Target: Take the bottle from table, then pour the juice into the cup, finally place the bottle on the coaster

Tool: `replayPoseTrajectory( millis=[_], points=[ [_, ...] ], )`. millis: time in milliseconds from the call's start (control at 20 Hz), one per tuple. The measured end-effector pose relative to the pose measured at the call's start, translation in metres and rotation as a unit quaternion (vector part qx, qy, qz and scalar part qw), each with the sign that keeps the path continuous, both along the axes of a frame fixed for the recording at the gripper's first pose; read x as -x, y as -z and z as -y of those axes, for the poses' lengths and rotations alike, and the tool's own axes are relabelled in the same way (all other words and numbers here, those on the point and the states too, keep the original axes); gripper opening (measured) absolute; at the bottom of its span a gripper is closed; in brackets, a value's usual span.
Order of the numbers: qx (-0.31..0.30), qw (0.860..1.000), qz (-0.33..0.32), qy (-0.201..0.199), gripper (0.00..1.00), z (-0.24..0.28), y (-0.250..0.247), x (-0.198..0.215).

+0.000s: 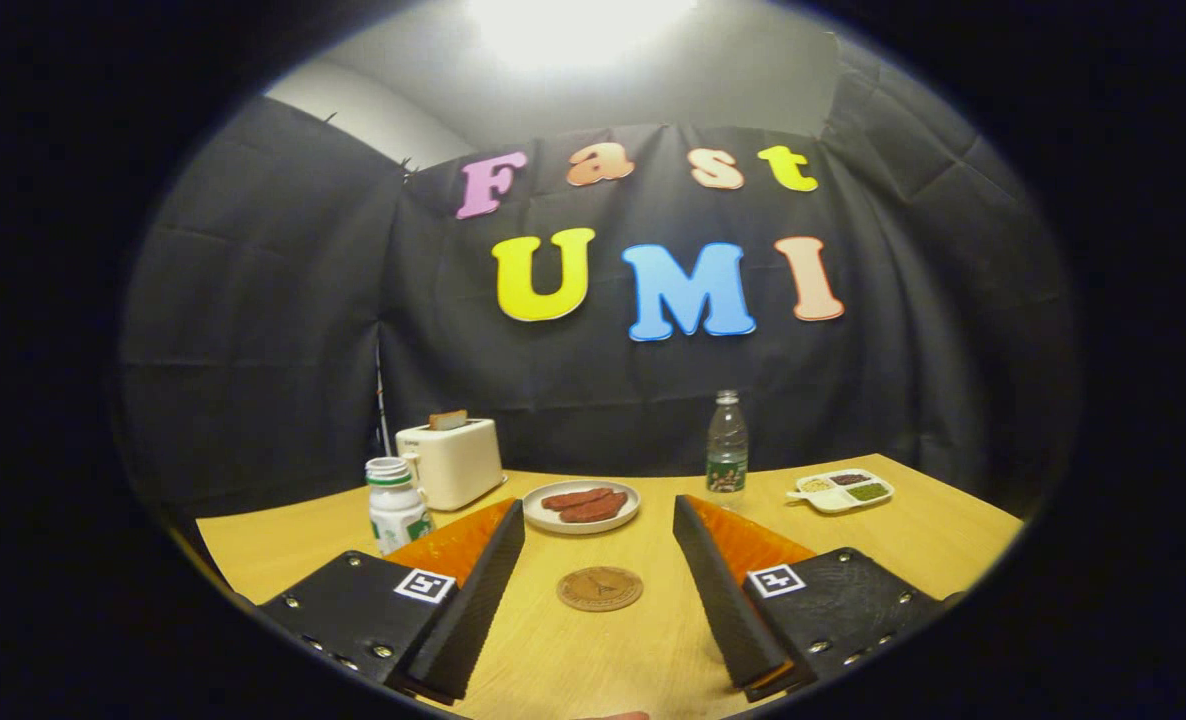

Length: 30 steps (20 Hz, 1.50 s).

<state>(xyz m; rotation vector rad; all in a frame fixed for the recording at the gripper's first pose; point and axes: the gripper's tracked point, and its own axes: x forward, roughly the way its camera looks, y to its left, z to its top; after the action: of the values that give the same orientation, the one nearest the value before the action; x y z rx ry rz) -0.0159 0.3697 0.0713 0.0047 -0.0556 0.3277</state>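
Tongs [598, 508] spread wide, holding nothing, over the desk [953, 530]; round coaster [600, 588] lies between the fingers, a plate of sausages [581, 505] beyond it, clear bottle [727, 446] upright beyond the right finger

The claw [598, 515] is built from two long wedge-shaped fingers [473, 600] with finely ribbed inner faces, standing spread wide apart with nothing between them. Each finger runs back into a flat, dark, textured mounting plate studded along its edges with small round silver screws. On each plate, close to the finger, sits a small square white sticker printed with a black square-patterned marker.
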Motion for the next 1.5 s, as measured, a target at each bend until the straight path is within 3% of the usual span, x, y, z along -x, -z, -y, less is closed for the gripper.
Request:
replayPoseTrajectory(
  millis=[300, 500, 850, 950, 1050, 1200, 1500],
  points=[
    [0.01, 0.995, -0.006, -0.098, 0.93, -0.097, 0.024, 0.016],
    [0.01, 0.992, -0.019, -0.124, 0.93, -0.137, 0.044, 0.003],
    [0.014, 0.991, -0.065, -0.116, 0.93, -0.16, 0.092, -0.043],
    [0.02, 0.993, -0.064, -0.098, 0.92, -0.155, 0.092, -0.049],
    [0.021, 0.994, -0.064, -0.088, 0.76, -0.155, 0.092, -0.051],
    [0.011, 0.994, -0.067, -0.085, 0.73, -0.151, 0.09, -0.051],
    [-0.085, 0.985, -0.071, -0.131, 0.7, -0.146, 0.073, -0.042]
  ],
)
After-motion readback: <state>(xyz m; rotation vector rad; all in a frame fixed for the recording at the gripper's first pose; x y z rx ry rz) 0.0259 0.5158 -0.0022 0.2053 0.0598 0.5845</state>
